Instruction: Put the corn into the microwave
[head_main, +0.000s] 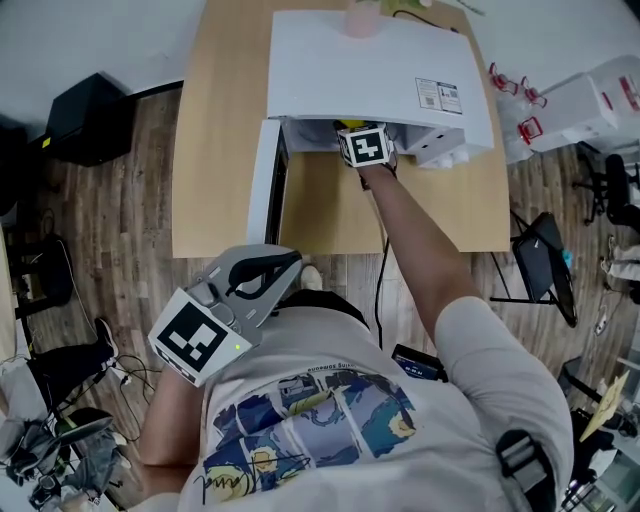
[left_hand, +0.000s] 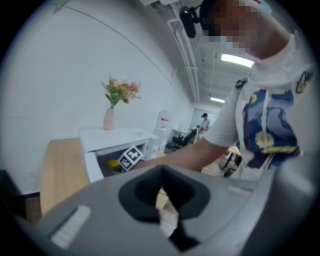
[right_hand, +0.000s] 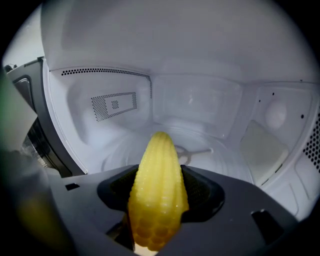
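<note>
Closest to me, at the lower left of the head view, my left gripper (head_main: 272, 270) hangs by the shirt, jaws together on nothing, idle. Higher in the frame my right gripper (head_main: 366, 146) reaches past the open door (head_main: 262, 180) into the white microwave (head_main: 370, 70) on the table (head_main: 225, 150). Its jaws are clamped on the corn (right_hand: 159, 185), which sits bottom centre in its own view, tip toward the back wall, above the glass tray (right_hand: 215, 147). I judge this the placing step: next I'd lower the cob onto the tray, part the jaws and back straight out without dragging it.
</note>
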